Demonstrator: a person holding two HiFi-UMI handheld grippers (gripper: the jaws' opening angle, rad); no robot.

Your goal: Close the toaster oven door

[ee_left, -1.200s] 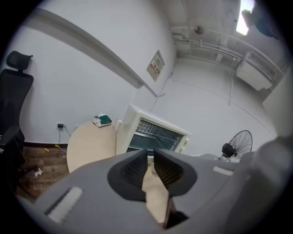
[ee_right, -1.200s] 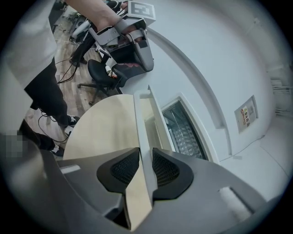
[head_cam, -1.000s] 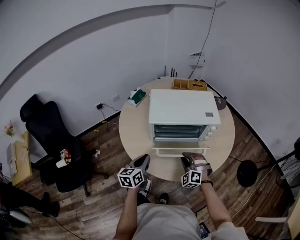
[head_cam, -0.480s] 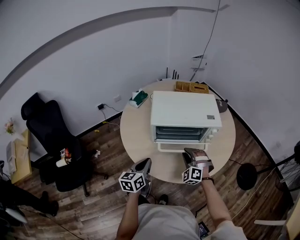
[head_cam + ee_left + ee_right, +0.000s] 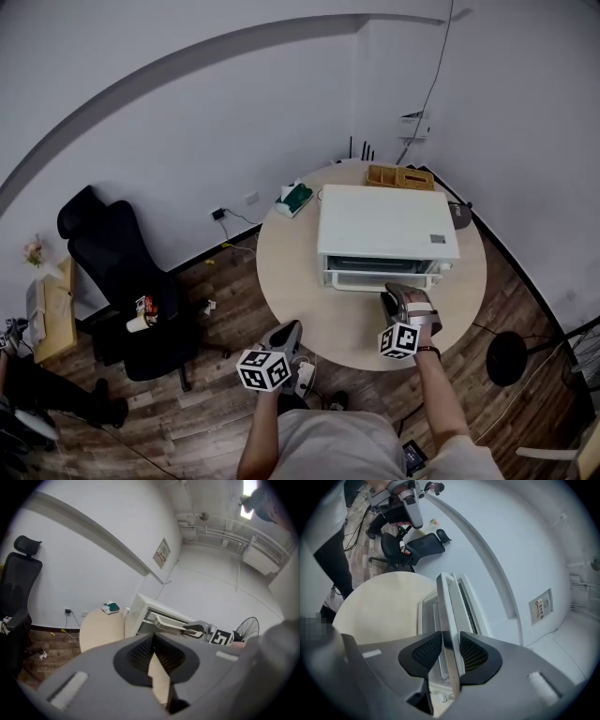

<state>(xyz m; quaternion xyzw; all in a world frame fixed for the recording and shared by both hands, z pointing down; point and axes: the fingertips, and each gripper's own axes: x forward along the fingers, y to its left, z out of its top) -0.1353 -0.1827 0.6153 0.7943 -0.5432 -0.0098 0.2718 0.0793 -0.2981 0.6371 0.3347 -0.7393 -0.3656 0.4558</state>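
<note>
A white toaster oven (image 5: 389, 225) stands on the round wooden table (image 5: 300, 281). Its door (image 5: 380, 277) is tilted up close to the front, a narrow gap still showing. My right gripper (image 5: 398, 298) is at the door's handle (image 5: 449, 620); the jaws are opening, with the handle bar between the pads and touching both. My left gripper (image 5: 281, 336) is shut and empty, held off the table's near edge. In the left gripper view the oven (image 5: 140, 609), its raised door handle (image 5: 168, 623) and the right gripper (image 5: 199, 629) lie ahead of the left gripper (image 5: 154, 656).
A green tissue box (image 5: 295, 197) and a wooden organizer (image 5: 401, 176) sit at the table's far side. A black office chair (image 5: 112, 262) stands to the left on the wood floor. A round black stand base (image 5: 506, 358) is at the right.
The oven door has swung up from lying nearly flat to almost against the front, with the right gripper moving along with its handle. The left gripper has drawn back from the table and shut.
</note>
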